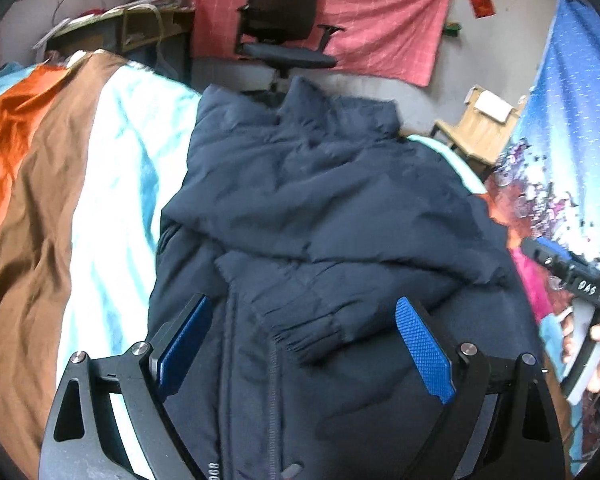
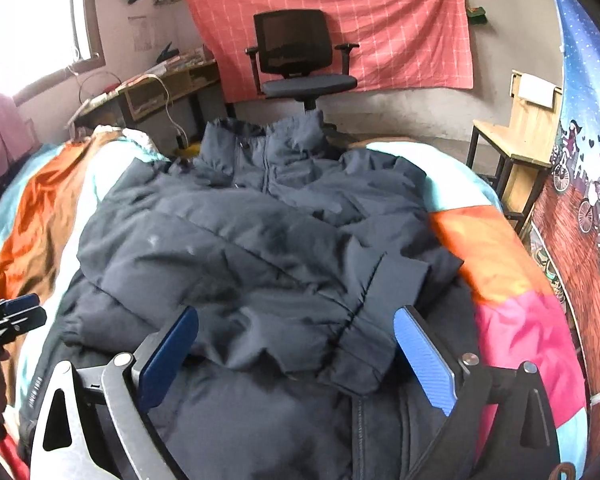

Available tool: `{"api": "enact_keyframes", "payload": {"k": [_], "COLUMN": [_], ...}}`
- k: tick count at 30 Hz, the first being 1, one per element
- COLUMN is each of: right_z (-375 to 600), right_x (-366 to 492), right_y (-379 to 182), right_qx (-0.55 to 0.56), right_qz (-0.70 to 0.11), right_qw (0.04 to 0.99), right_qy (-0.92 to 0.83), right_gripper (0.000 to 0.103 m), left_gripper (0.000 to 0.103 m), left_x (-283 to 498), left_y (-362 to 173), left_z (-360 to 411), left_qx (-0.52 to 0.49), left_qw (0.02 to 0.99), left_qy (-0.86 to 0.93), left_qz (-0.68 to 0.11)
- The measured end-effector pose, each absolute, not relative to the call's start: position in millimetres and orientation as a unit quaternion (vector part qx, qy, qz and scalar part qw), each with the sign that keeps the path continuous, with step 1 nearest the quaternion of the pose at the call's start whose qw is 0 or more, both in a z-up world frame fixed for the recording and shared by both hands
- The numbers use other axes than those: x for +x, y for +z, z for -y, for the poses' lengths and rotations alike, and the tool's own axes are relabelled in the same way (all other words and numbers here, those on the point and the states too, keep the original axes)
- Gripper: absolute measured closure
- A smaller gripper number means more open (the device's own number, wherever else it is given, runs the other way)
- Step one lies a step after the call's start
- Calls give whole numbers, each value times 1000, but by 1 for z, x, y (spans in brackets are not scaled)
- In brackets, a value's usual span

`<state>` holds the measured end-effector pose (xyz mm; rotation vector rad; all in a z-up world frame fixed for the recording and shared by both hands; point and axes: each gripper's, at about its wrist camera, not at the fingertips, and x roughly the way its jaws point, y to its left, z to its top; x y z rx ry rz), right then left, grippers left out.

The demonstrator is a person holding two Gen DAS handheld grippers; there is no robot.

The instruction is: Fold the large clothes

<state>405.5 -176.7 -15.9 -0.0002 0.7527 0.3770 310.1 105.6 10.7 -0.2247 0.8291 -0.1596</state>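
A dark navy padded jacket (image 1: 320,208) lies on the bed with its collar at the far end and both sleeves folded across its front. It also shows in the right wrist view (image 2: 260,240). My left gripper (image 1: 304,344) is open and empty, hovering over the jacket's near hem and a ribbed cuff (image 1: 320,336). My right gripper (image 2: 296,352) is open and empty above the folded sleeve cuff (image 2: 364,344). The right gripper also shows at the right edge of the left wrist view (image 1: 572,276), and the left gripper at the left edge of the right wrist view (image 2: 12,316).
The bed cover (image 1: 60,200) has orange, brown, white and pink blocks. A black office chair (image 2: 300,60) stands beyond the bed before a red cloth on the wall. A wooden chair (image 2: 516,132) is at the right, a cluttered desk (image 2: 156,88) at the left.
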Motion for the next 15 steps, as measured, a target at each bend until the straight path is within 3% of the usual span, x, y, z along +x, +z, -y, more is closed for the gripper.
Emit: {"api": "enact_keyframes", "payload": {"k": [2, 7, 15], "right_z": [172, 162, 132], "right_x": [397, 381, 371], "right_y": [-8, 17, 86], "right_qx": [-1, -5, -43], "right_qz": [-360, -374, -382], "right_qw": [916, 912, 910], "right_qy": [177, 166, 157], "right_gripper": [0, 0, 0], "left_gripper": [6, 2, 2], "left_x": [310, 315, 337], "left_y": [21, 45, 83], "left_z": [-103, -99, -107], "left_qx": [-116, -131, -37], "left_qw": [909, 911, 921], "left_qy": [-90, -112, -138], "left_qz": [-390, -374, -363]}}
